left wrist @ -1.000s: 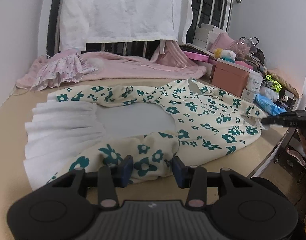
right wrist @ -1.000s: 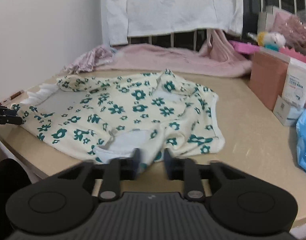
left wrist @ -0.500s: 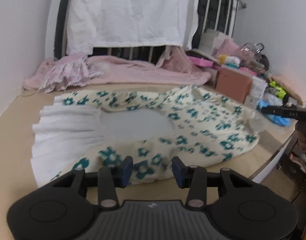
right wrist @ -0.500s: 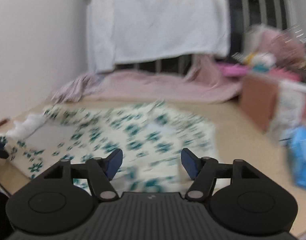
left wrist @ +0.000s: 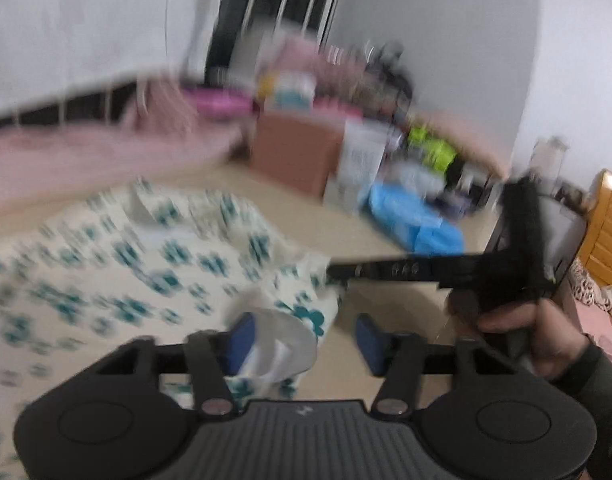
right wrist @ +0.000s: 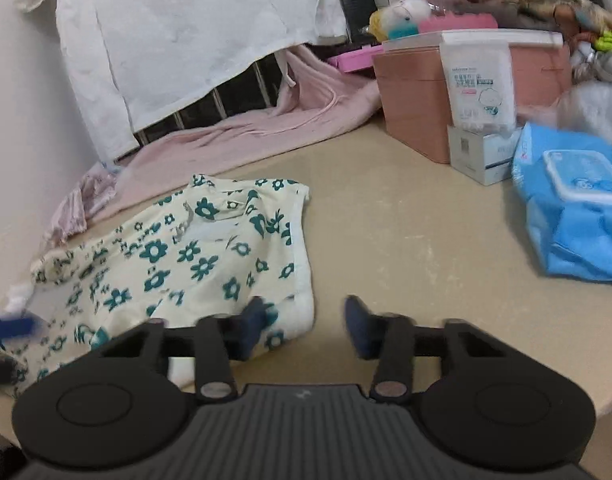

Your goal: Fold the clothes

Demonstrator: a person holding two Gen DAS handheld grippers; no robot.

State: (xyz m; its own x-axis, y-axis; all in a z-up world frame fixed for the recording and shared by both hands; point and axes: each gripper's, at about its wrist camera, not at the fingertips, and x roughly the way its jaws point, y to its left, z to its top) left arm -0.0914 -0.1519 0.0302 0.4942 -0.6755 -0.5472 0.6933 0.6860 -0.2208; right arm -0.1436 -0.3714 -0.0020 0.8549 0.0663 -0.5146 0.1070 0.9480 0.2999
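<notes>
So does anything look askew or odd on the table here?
The floral garment lies rumpled, its near corner bunched and turned up by the left gripper, showing pale lining. Blur hides whether that corner is pinched. Nothing looks spilled or damaged.

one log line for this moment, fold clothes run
cream green-flowered garment: on beige table | left gripper: fingers just closing, white fold between, unpinched | right gripper: fingers just closing, hem between, unpinched
</notes>
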